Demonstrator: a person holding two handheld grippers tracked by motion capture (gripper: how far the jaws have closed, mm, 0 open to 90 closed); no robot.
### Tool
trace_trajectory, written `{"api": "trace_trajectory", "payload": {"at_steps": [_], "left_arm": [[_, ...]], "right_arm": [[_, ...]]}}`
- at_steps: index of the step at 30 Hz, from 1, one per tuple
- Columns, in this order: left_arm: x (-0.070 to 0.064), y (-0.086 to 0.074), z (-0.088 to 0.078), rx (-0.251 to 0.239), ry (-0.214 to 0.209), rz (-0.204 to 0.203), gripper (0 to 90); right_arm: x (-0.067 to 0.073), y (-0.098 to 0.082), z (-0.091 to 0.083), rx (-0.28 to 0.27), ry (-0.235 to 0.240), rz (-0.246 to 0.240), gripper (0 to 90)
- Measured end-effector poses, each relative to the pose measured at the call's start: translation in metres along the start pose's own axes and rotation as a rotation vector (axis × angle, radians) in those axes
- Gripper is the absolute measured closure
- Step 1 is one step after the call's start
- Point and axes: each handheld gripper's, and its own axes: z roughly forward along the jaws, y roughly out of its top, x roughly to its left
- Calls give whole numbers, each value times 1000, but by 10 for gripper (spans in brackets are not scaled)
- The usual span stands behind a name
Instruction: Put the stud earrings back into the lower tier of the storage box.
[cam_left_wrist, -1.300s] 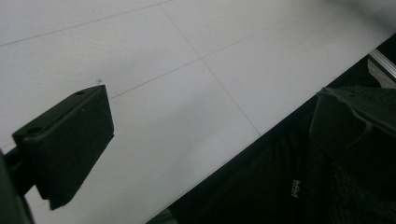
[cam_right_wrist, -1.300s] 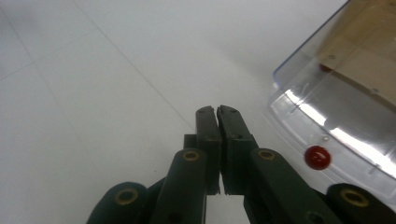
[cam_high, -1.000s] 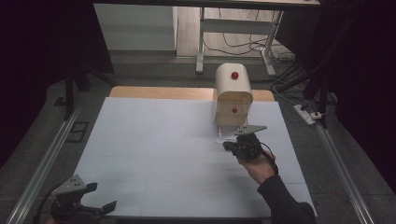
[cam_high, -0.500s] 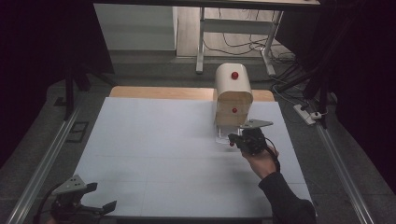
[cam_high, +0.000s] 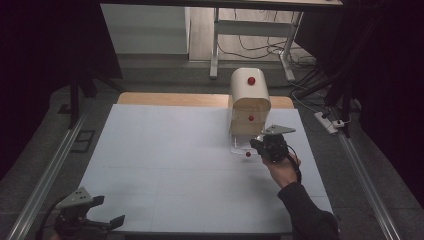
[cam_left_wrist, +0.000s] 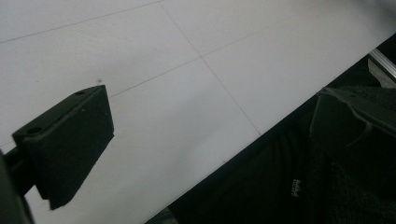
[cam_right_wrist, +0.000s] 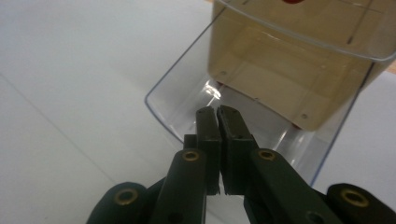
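a: where is the clear tray (cam_right_wrist: 261, 126) found?
b: it is seen on the white worktop (cam_high: 165, 170), far right of the middle, jutting out toward the near side from the foot of the cream box (cam_high: 248, 102). a small red ball (cam_high: 247, 154) lies just beside its near edge

a: and the right tool (cam_high: 257, 144)?
b: its jaws are pressed together with nothing between them, as shown in the right gripper view, where the tips are poised over the tray's near rim. contact with the rim cannot be told

a: the left tool (cam_high: 107, 223)?
b: it is parked at the near left corner, jaws spread apart and empty

a: how is the tray expected to handle?
b: it is judged light, stiff and thin-walled, and slick clear plastic, so it could slip or crack if squeezed hard. a hold is best taken on the near rim, one jaw inside and one outside. if only a push is meant, closed tips against the rim would likely do
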Motion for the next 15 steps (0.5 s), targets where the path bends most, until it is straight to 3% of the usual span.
{"api": "trace_trajectory", "payload": {"at_steps": [15], "left_arm": [[1,0,0,3,-1,-4,0]], "right_arm": [[-21,-8,15,42,-87,15,863]]}}
